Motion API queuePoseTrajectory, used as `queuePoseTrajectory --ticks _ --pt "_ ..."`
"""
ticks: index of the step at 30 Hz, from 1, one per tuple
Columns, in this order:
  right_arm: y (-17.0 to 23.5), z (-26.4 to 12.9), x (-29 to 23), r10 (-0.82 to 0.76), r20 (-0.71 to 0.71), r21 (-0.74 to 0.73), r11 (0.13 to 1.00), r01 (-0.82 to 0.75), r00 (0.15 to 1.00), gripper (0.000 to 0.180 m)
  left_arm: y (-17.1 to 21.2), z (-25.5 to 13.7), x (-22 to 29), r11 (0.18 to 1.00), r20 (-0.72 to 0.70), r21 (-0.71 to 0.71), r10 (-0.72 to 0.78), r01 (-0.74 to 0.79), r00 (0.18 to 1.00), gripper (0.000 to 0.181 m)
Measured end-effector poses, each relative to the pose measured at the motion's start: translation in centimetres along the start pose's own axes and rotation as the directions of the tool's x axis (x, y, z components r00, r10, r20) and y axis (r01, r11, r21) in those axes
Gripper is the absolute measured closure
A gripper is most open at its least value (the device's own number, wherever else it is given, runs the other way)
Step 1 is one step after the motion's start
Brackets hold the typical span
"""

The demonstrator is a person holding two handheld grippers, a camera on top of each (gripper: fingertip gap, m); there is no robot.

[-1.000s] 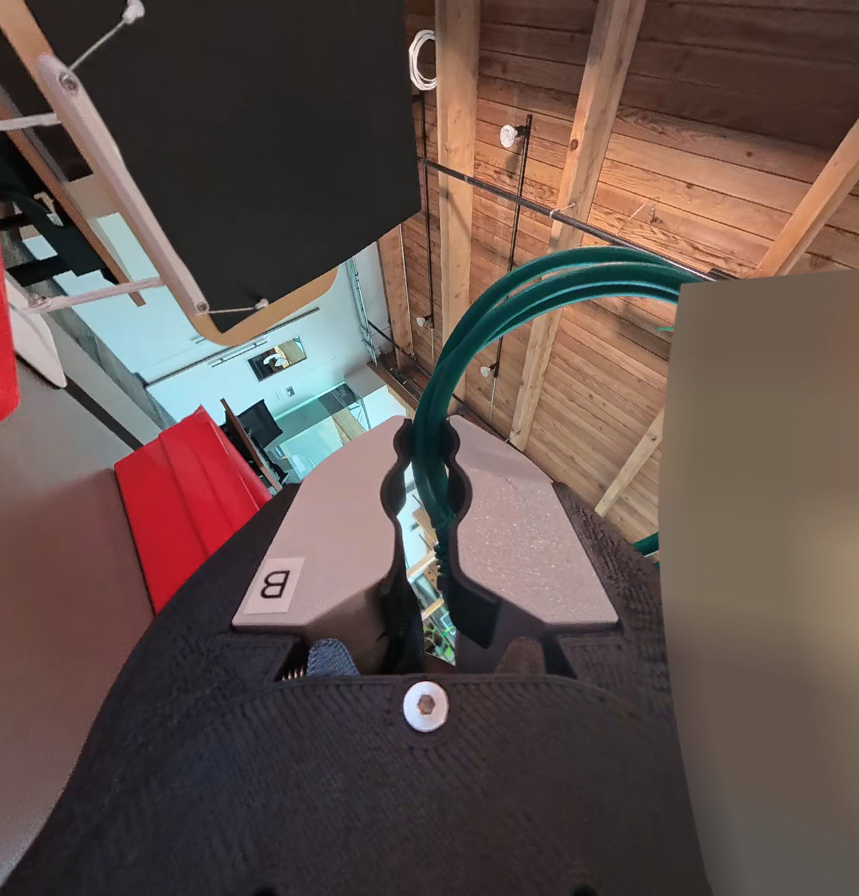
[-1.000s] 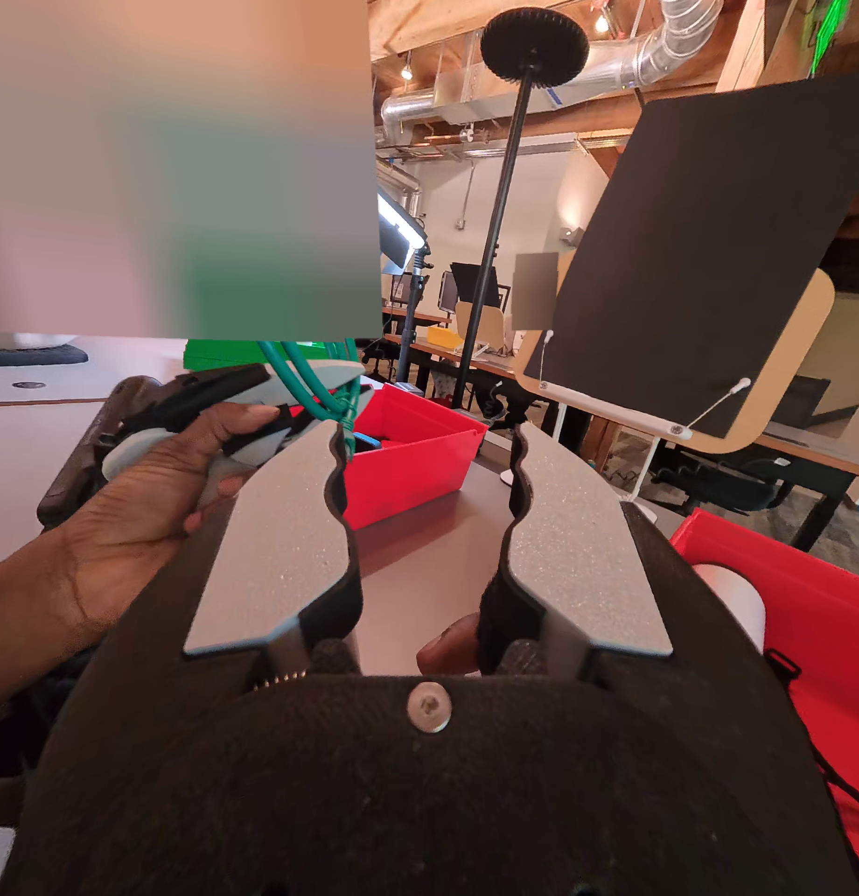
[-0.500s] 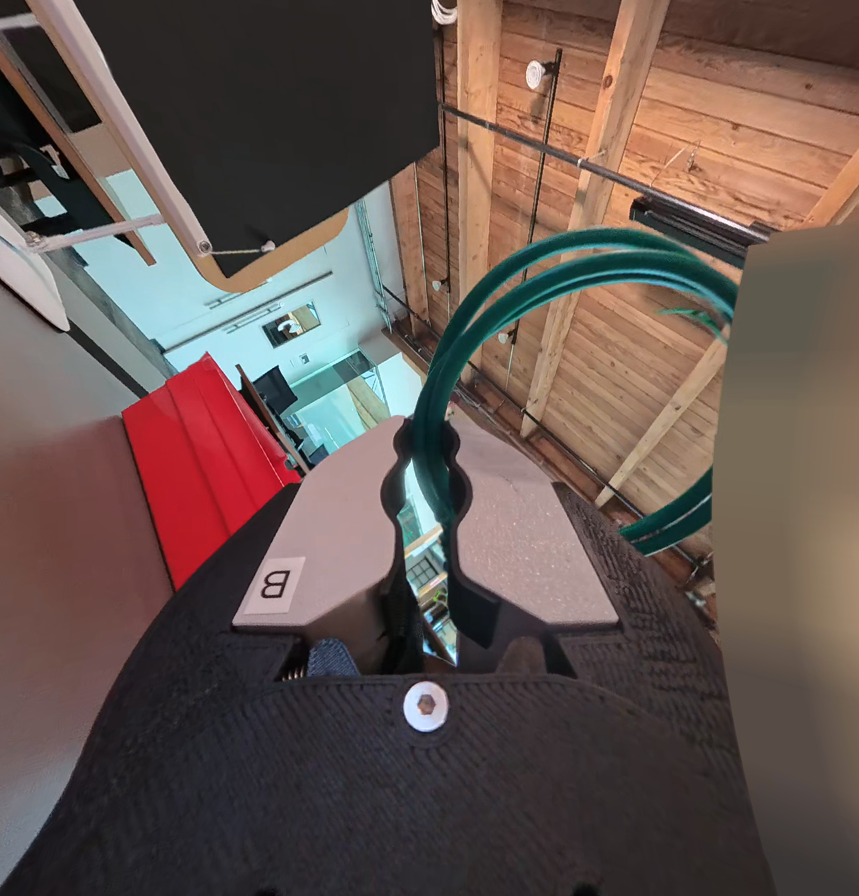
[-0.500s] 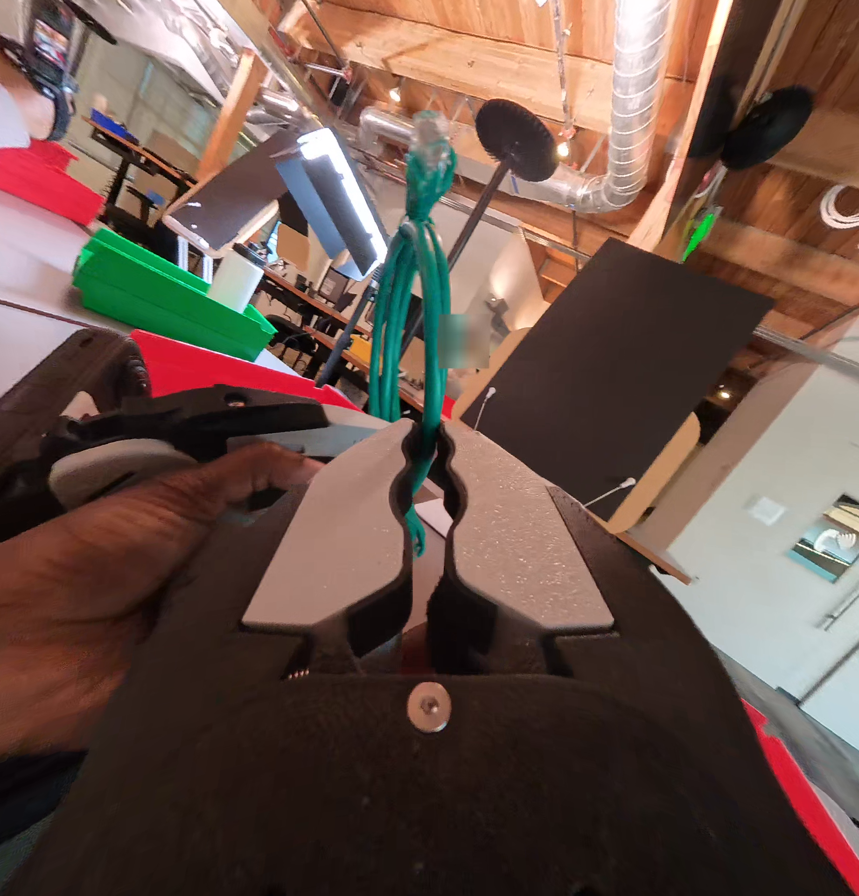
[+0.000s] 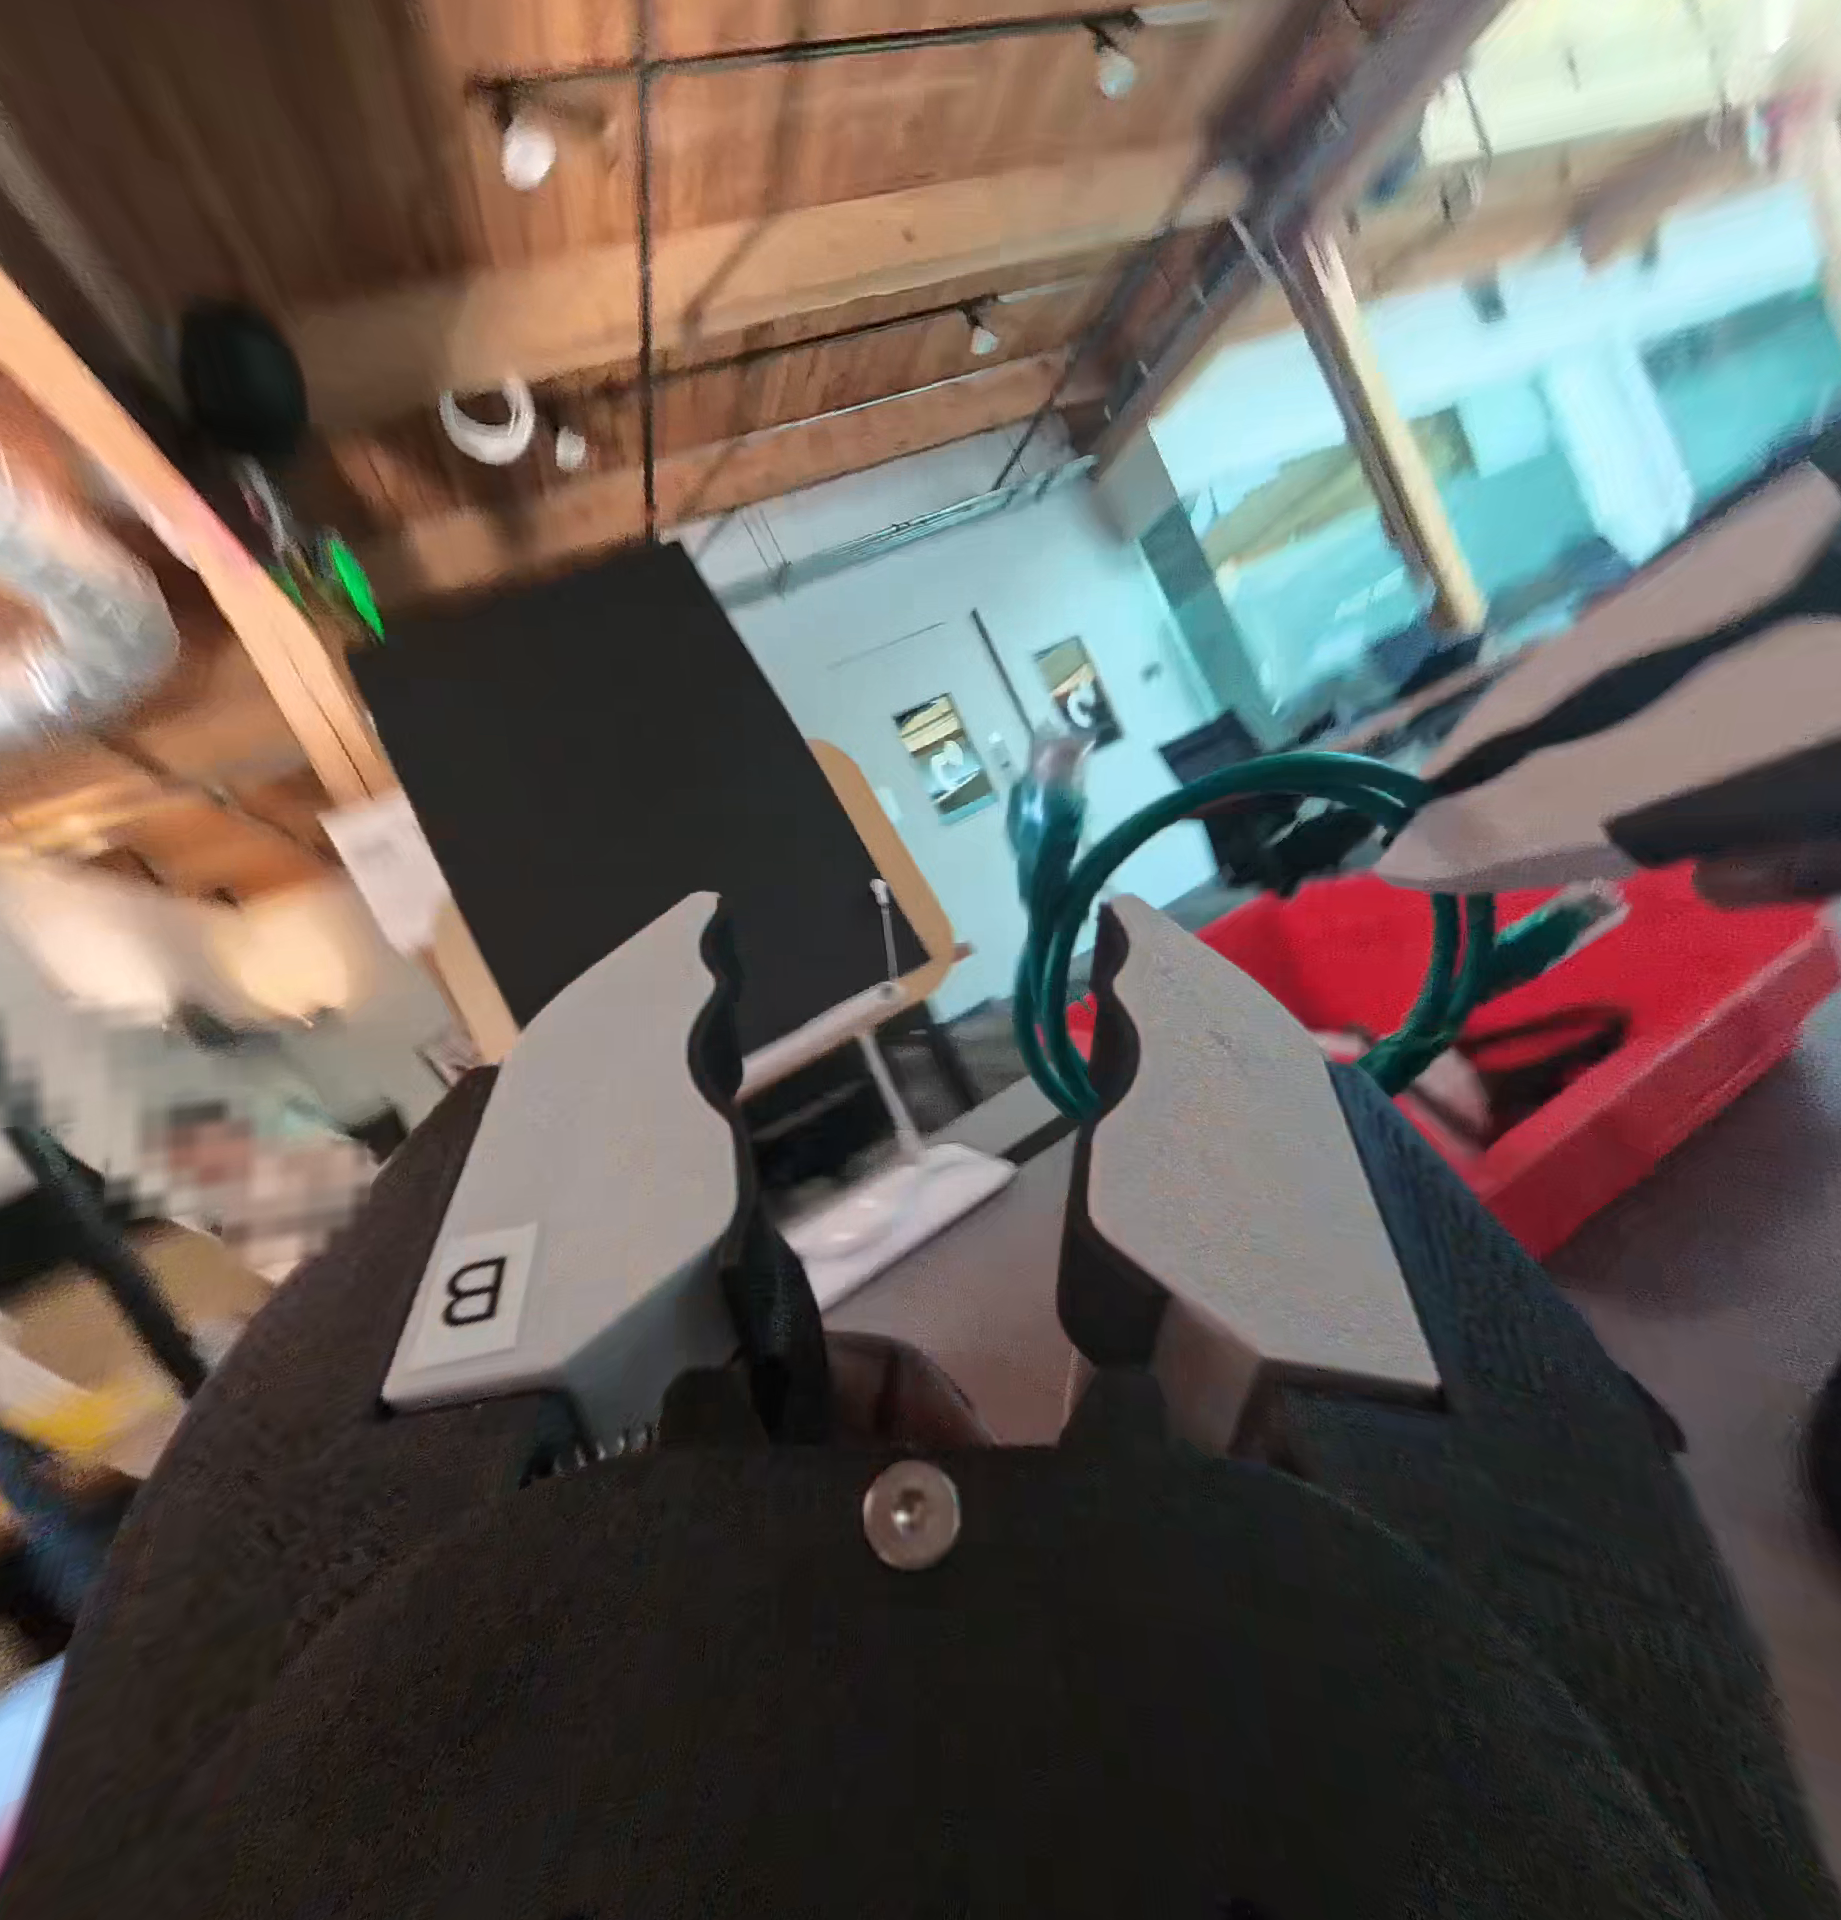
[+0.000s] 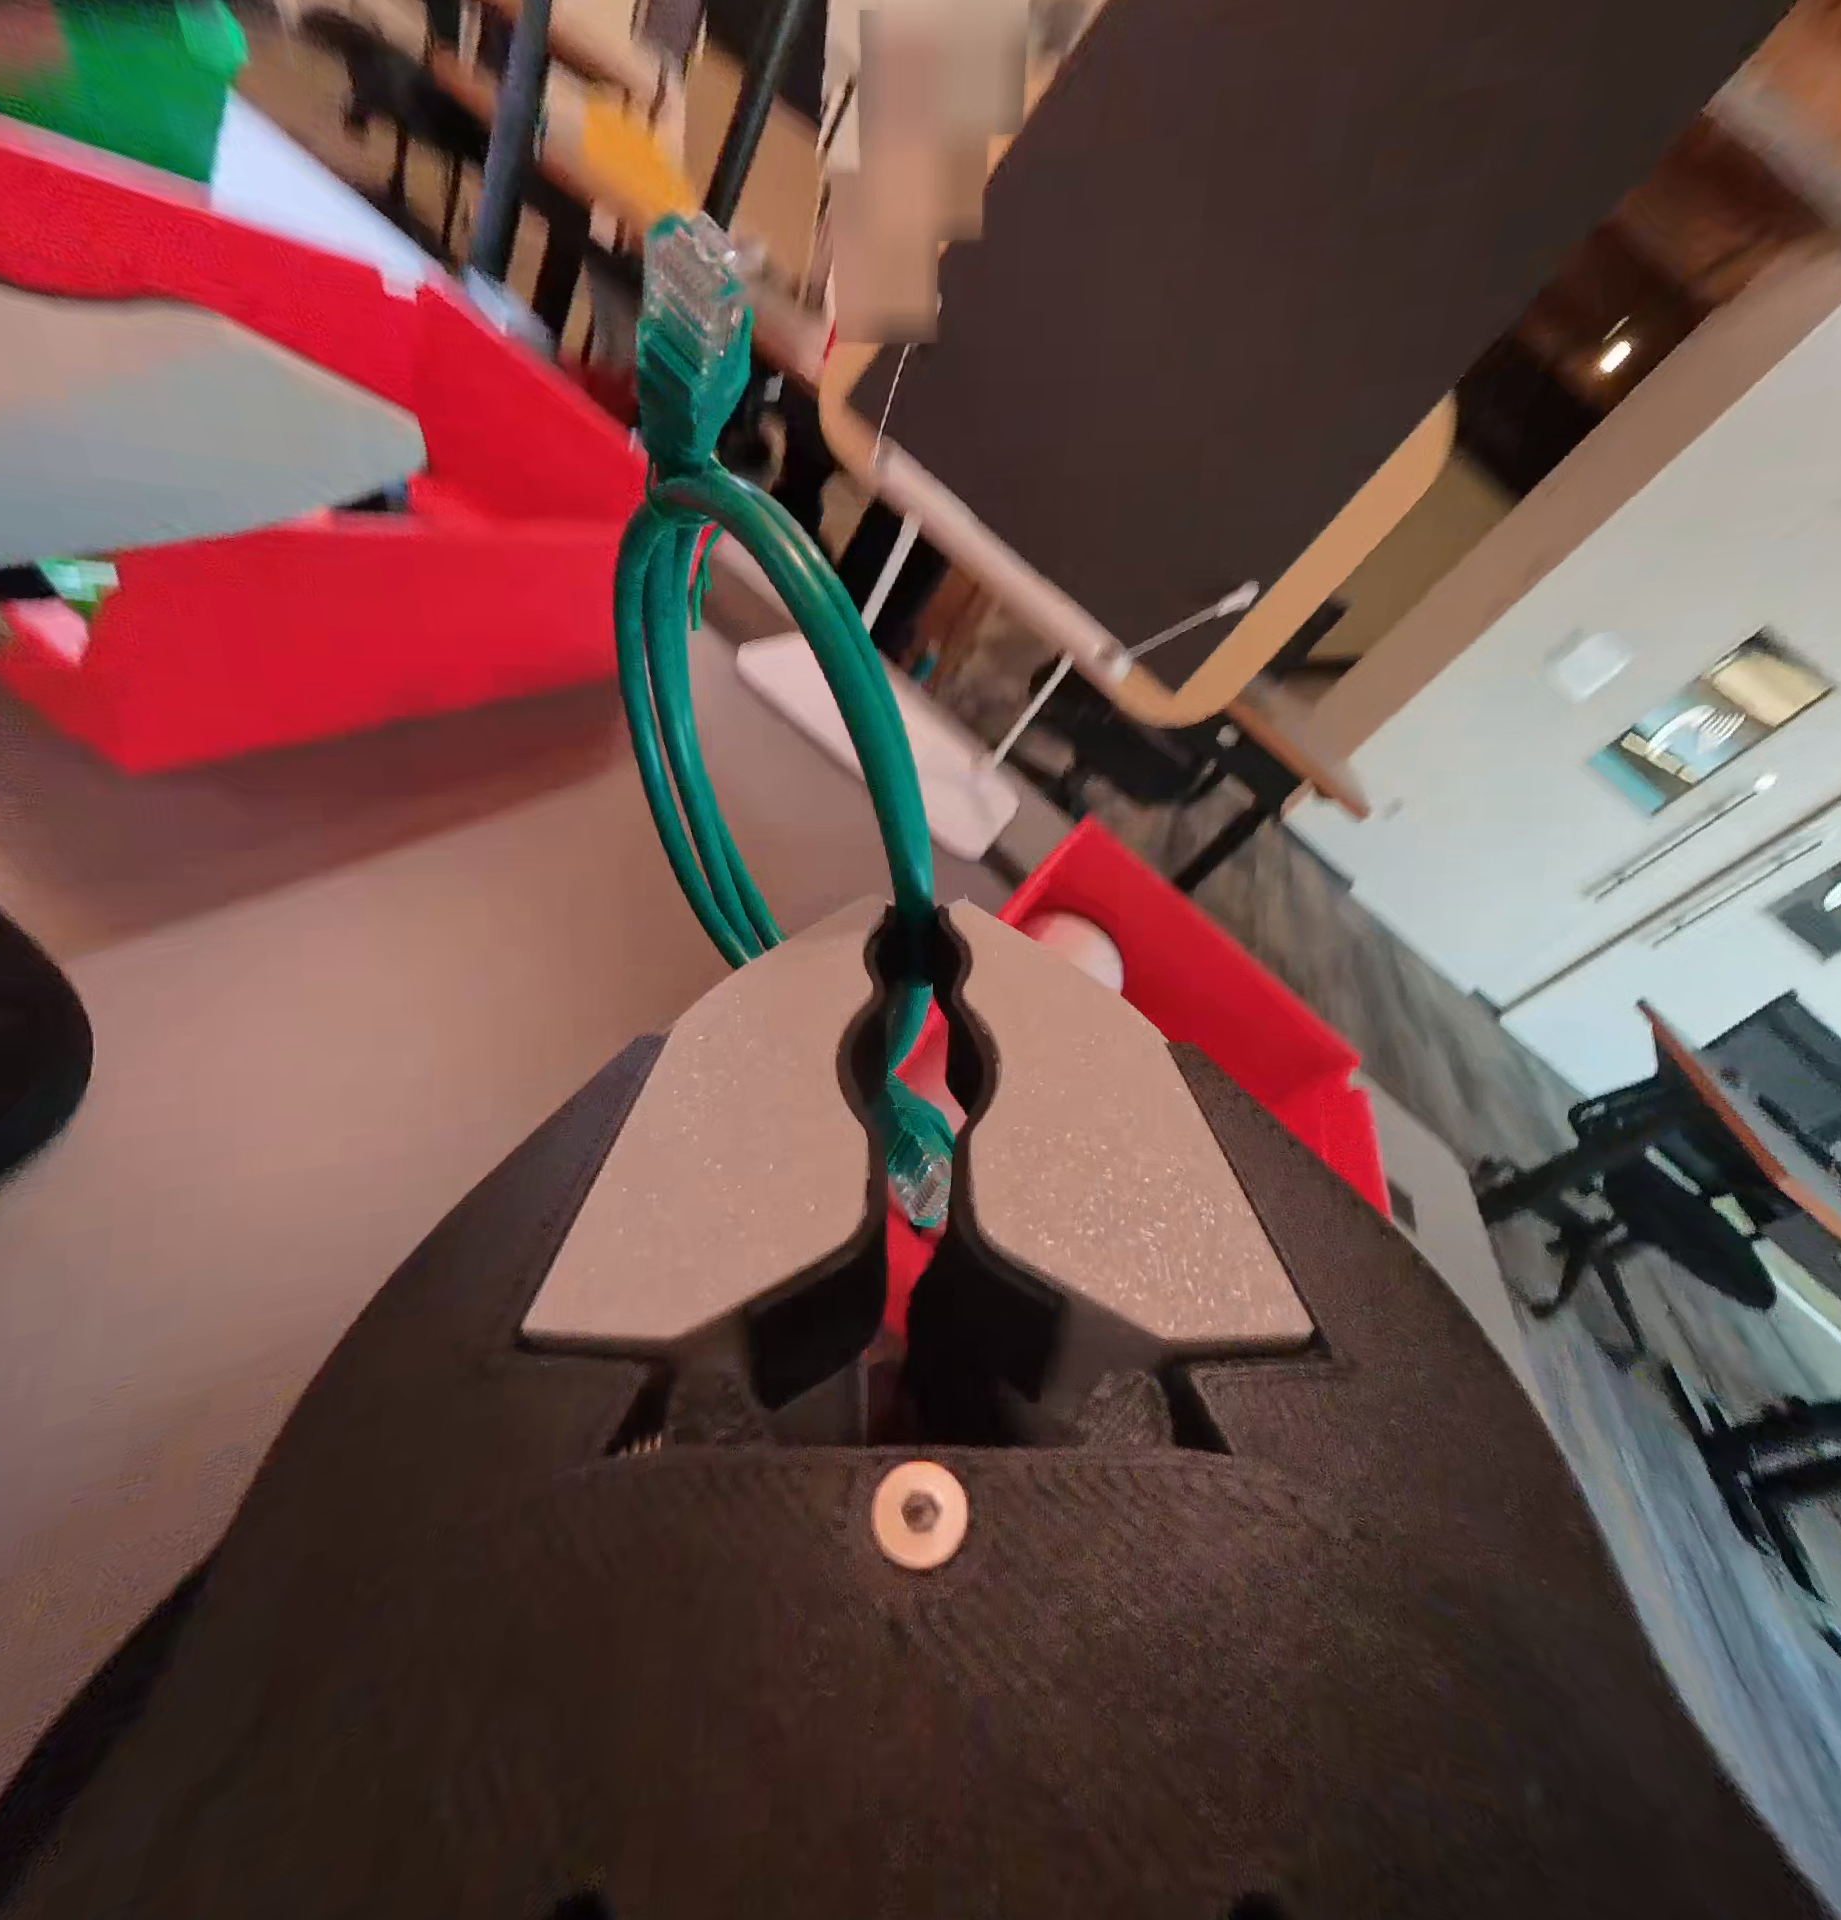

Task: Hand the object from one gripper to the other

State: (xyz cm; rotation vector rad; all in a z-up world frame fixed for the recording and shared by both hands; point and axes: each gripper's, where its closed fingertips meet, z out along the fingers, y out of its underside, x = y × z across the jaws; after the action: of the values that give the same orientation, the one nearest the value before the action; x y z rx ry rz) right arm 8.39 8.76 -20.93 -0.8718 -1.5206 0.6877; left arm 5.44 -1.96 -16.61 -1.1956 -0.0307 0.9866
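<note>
1. Between the closed fingers of the right gripper point(image 6: 918, 925) sits the green cable point(image 6: 791, 707), a small bundled coil pinched at the tips, with its loop rising forward and away from them and one clear plug point(image 6: 692, 275) at the far top.
2. A second plug point(image 6: 918, 1162) hangs back in the slot between the same fingers, behind the pinch point.
3. The left gripper point(image 5: 911, 925) stands wide open and holds nothing; the coil point(image 5: 1061, 935) hangs just beyond and to the right of its right finger, and I cannot tell whether they touch.
4. Seen from the left gripper, the right gripper point(image 5: 1498, 842) comes in from the far right, clamped on the coil's upper right arc.
5. My judgement: the handover is made, and the next move turns on the left gripper backing off to the left, away from the coil, since the coil's plane lies close alongside its right finger and could snag.
6. Beyond the coil lie a red bin point(image 5: 1674, 1039) and grey table point(image 6: 324, 1039); open air surrounds the coil on the left gripper's side, leaving free room to part.
</note>
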Motion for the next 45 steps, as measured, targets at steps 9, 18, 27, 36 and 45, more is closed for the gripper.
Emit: queuePoseTrajectory --ticks 9,18,27,36,45 --pt "4.1 1.1 -4.0 0.004 0.235 -0.236 0.970 0.053 0.972 0.174 3.0 0.3 6.5 0.847 -0.294 -0.082 0.483 -0.525 0.825 0.136" --pt "4.2 0.8 -4.9 -0.120 0.263 -0.236 0.954 0.185 0.957 0.174 5.5 0.3 6.9 0.693 -0.295 -0.105 0.663 -0.713 0.688 0.157" --pt "3.6 0.4 -6.0 -0.169 0.308 -0.202 0.950 0.237 0.936 0.174 6.5 0.1 7.0 0.683 -0.341 -0.136 0.648 -0.717 0.682 0.159" --pt "-1.2 0.2 -3.2 -0.058 0.128 0.050 0.997 0.052 0.990 0.133 5.2 0.8 3.9 0.852 -0.145 -0.249 0.437 -0.460 0.888 0.175" --pt "-4.4 -0.7 -0.8 0.548 0.265 0.397 0.688 -0.608 0.793 0.082 6.9 0.8 -0.6 0.889 0.173 -0.284 -0.321 0.359 0.931 0.175"
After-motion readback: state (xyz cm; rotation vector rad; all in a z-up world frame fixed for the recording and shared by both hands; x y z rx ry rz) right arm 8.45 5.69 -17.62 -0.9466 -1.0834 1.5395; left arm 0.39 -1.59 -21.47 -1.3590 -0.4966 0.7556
